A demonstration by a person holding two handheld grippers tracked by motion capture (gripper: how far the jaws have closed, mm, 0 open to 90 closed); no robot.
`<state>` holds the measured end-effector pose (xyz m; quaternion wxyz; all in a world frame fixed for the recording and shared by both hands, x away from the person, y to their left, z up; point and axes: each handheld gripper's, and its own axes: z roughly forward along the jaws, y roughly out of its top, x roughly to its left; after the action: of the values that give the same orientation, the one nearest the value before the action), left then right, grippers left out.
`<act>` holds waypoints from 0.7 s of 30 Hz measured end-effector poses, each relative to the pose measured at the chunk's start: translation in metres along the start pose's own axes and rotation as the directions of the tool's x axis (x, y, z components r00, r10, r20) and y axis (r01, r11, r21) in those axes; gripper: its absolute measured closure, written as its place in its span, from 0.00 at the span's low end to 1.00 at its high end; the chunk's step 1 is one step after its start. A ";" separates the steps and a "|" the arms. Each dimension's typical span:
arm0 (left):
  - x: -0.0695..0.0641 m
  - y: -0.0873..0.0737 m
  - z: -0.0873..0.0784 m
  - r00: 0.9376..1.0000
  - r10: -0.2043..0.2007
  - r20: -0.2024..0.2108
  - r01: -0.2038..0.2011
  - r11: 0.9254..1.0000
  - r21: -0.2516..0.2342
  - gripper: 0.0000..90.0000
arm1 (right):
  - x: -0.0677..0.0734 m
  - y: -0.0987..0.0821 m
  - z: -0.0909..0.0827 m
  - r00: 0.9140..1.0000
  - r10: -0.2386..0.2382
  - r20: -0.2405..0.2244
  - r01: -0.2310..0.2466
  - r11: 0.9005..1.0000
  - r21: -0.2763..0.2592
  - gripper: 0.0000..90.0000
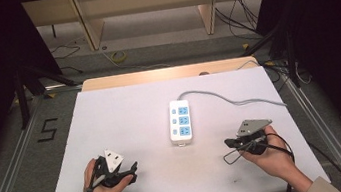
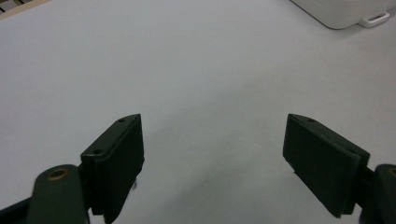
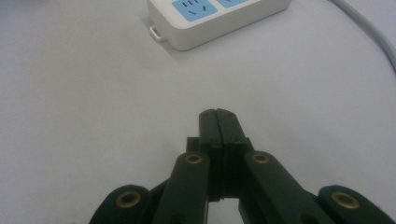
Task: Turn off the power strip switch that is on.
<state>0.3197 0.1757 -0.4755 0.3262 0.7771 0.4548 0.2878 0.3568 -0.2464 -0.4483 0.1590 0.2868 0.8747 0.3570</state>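
A white power strip [image 1: 180,121] with blue sockets lies near the middle of the white table [image 1: 125,112]; its grey cable [image 1: 234,96] runs off to the right. My left gripper [image 1: 133,169] rests low at the front left, jaws wide apart over bare table [image 2: 213,135]. A corner of the power strip [image 2: 345,11] shows at the top right of the left gripper view. My right gripper [image 1: 227,143] sits at the front right, jaws pressed together with nothing between them [image 3: 218,114]. The power strip's near end [image 3: 205,21] lies just beyond it.
Beyond the table's far edge are a wooden frame [image 1: 146,8] and loose cables on the floor [image 1: 117,57]. A "5" mark [image 1: 48,129] sits on the floor at the left. Metal rails [image 1: 11,164] run along both sides of the table.
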 end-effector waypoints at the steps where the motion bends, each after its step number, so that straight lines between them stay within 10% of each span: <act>1: 0.000 0.000 0.000 1.000 0.001 -0.001 -0.001 1.000 0.002 0.23 | 0.000 0.000 0.001 1.000 -0.002 -0.002 0.002 1.000 0.008 1.00; 21: -0.002 0.001 0.001 1.000 0.003 0.001 -0.003 1.000 0.001 0.23 | -0.002 0.015 0.006 1.000 -0.013 0.004 0.013 0.999 0.047 1.00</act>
<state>0.3199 0.1739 -0.4757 0.3258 0.7781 0.4536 0.2876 0.3673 -0.2359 -0.4421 0.1565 0.2856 0.8843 0.3345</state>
